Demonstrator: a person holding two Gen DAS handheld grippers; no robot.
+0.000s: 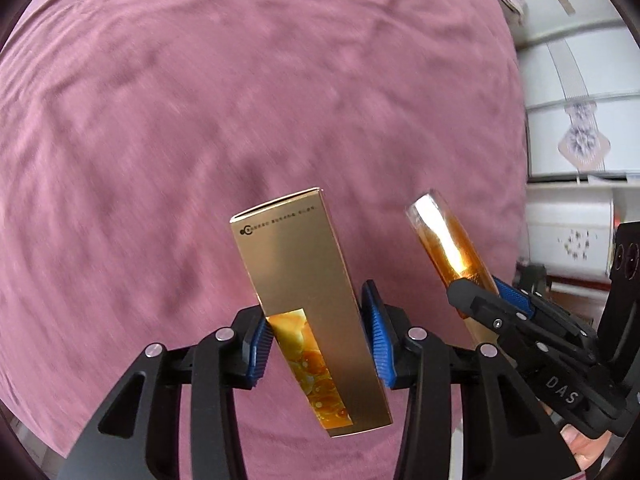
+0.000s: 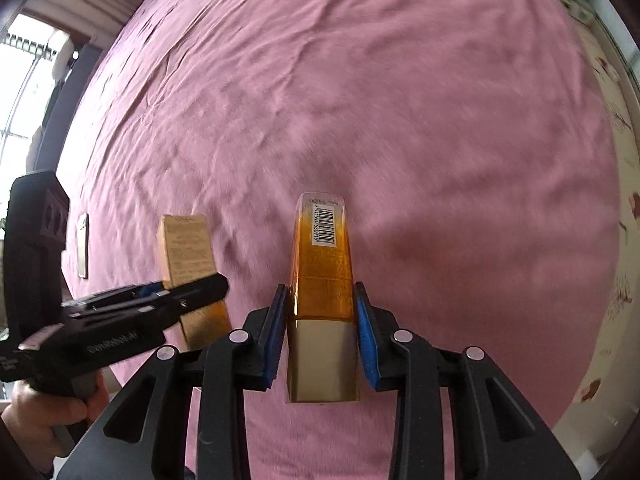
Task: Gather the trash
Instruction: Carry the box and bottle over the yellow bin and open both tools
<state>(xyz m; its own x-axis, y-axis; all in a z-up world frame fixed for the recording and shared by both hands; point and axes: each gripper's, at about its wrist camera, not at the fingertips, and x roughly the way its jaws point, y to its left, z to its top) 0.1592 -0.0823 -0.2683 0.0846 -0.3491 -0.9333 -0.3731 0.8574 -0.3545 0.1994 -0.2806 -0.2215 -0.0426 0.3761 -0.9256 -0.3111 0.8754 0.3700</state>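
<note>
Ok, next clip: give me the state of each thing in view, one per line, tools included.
Left tool: shut on the gold box.
Gold box: held off the bed, tilted, printed window side showing.
Right tool: shut on the amber bottle.
Amber bottle: lifted clear of the bed, barcode end pointing away, gold cap end nearest the camera.
Pink bedsheet: spread out, wrinkled.
Flat item at the bed's edge: lying untouched; too blurred to identify.

Left gripper and right gripper side by side, fingers pointing away, each clamped on a held item, a bare hand gripping the left handle.
</note>
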